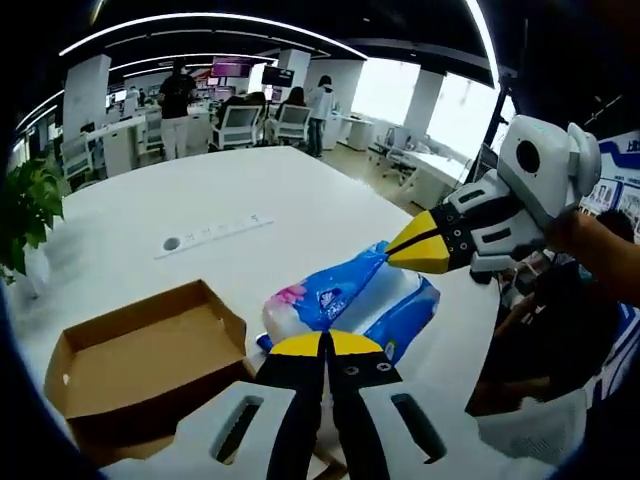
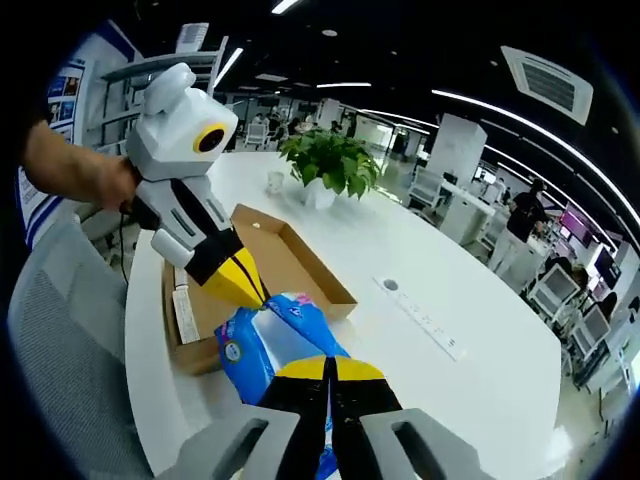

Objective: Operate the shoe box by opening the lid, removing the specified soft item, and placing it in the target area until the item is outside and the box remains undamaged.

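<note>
Behind box (image 2: 262, 268), potted plant (image 2: 330, 165).

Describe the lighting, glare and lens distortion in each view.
Left gripper view: bright windows blow out at upper right, ceiling light strips bow with fisheye, and the white table reads evenly lit. Right gripper view: straight ceiling lights curve too, the table edge bends, and the blue soft pack stays sharp without glare.
</note>
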A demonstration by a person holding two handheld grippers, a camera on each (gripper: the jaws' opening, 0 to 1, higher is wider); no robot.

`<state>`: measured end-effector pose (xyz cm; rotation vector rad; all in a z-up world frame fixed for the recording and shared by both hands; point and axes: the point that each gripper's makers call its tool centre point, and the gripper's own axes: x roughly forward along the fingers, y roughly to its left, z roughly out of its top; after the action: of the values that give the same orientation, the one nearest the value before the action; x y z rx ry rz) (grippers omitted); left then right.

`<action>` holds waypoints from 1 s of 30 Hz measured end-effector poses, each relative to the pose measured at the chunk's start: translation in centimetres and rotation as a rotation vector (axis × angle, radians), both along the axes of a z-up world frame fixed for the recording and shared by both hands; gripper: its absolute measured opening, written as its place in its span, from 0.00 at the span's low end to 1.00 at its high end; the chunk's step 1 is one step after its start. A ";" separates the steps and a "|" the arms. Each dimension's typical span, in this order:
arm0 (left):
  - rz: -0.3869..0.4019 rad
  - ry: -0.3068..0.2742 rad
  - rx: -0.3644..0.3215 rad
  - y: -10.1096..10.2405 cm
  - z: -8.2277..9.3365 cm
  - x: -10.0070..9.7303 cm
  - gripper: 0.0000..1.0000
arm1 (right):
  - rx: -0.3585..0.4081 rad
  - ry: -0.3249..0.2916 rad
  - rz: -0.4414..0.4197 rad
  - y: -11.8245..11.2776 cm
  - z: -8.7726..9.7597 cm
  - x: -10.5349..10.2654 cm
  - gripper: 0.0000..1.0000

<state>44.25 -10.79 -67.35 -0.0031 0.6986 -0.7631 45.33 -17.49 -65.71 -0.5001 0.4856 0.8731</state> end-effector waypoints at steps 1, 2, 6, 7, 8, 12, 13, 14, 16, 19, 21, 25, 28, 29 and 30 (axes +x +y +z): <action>-0.002 0.002 -0.003 -0.3 0.0 0.0 0.00 | 0.001 0.002 -0.003 -0.3 -0.1 0.1 0.00; -0.005 0.004 -0.005 -0.6 -0.1 0.0 0.00 | 0.002 0.001 -0.004 -0.6 -0.1 0.1 0.00; -0.014 0.010 -0.012 -1.7 -0.3 0.1 0.00 | 0.013 0.004 -0.010 -1.8 -0.3 0.3 0.00; -0.017 0.010 -0.012 -2.0 -0.3 0.1 0.00 | 0.014 0.003 -0.010 -2.0 -0.3 0.3 0.00; -0.022 0.013 -0.014 -2.4 -0.4 0.1 0.00 | 0.016 0.004 -0.011 -2.4 -0.4 0.4 0.00; -0.033 0.021 -0.019 -3.6 -0.8 0.3 0.00 | 0.015 0.008 -0.015 -3.5 -0.8 0.4 0.00; -0.033 0.023 -0.022 -3.8 -0.9 0.3 0.00 | 0.013 0.009 -0.016 -3.7 -0.9 0.4 0.00; -0.034 0.027 -0.028 -4.2 -1.0 0.4 0.00 | 0.012 0.011 -0.017 -4.1 -1.1 0.4 0.00; -0.035 0.034 -0.035 -4.6 -1.1 0.4 0.00 | 0.012 0.015 -0.021 -4.8 -1.4 0.4 0.00; -0.042 0.038 -0.038 -5.5 -1.4 0.5 0.00 | 0.009 0.018 -0.026 -5.5 -1.6 0.4 0.00; -0.051 0.043 -0.035 -6.1 -1.5 0.4 0.00 | 0.009 0.021 -0.032 -6.0 -1.7 0.5 0.00; -0.071 0.048 -0.027 -7.3 -1.8 0.5 0.00 | 0.011 0.024 -0.041 -7.0 -1.8 0.6 0.00; -0.085 0.054 -0.028 -8.0 -2.0 0.5 0.00 | 0.016 0.030 -0.047 -7.6 -2.0 0.8 0.00; -0.086 0.057 -0.028 -8.1 -2.1 0.6 0.00 | 0.022 0.033 -0.050 -7.8 -2.0 0.8 0.00; -0.090 0.060 -0.030 -8.3 -2.2 0.6 0.00 | 0.028 0.040 -0.055 -8.0 -2.1 0.9 0.00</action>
<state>44.80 -19.09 -69.53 -0.0223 0.7483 -0.8624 46.22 -25.52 -67.81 -0.4423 0.5208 0.8373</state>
